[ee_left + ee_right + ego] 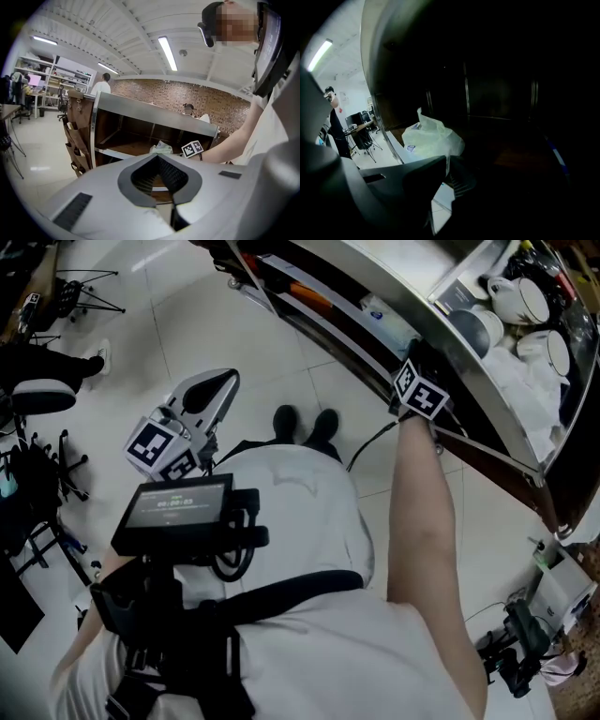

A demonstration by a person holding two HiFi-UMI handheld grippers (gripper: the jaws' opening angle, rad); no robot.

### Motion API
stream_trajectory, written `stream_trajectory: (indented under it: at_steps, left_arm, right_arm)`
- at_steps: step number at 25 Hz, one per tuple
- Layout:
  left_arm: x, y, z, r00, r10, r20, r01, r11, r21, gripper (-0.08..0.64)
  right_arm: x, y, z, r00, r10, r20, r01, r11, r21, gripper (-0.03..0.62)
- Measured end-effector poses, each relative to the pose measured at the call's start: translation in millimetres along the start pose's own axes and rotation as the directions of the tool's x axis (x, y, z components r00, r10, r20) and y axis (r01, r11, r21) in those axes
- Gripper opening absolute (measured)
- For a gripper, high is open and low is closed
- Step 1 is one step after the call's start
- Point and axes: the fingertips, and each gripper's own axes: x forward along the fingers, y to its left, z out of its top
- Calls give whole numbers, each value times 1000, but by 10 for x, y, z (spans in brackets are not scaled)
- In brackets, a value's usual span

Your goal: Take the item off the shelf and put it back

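A pale, crumpled plastic bag [432,138] lies at the front edge of a dark shelf, and it also shows as a small light lump [161,148] in the left gripper view. My right gripper [446,162] reaches into the shelf unit [375,298], and its jaws stand nearly together on the bag's lower edge. In the head view only its marker cube [419,390] and the forearm show; the jaws are hidden under the shelf's metal rim. My left gripper [223,382] hangs away from the shelf over the floor, its jaws [157,156] closed with nothing between them.
White cups and dishes [525,301] sit in the unit's top tray. A brown hanging organiser [77,136] covers the unit's left side. A chair and tripod legs [42,395] stand to my left. People are at desks in the background [101,84].
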Motion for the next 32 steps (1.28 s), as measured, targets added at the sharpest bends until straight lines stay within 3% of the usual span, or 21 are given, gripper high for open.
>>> stream_trajectory:
  at_steps: [9, 16, 23, 32]
  left_arm:
    - [117, -84, -44, 999, -50, -21, 51, 999, 15, 8]
    - [316, -239, -33, 992, -124, -19, 125, 992, 29, 8]
    - [341, -285, 8, 986, -166, 3, 165, 986, 37, 8]
    - [133, -270, 258, 984, -169, 62, 165, 984, 62, 8]
  right_arm:
    - [-201, 181, 10, 998, 42, 41, -44, 998, 50, 11]
    - [-572, 734, 42, 981, 178, 79, -182, 982, 51, 11]
    - [-1045, 1434, 303, 938, 329, 109, -335, 941, 41, 11]
    - [-1619, 1856, 1060, 876, 420, 237, -425, 905, -31, 11]
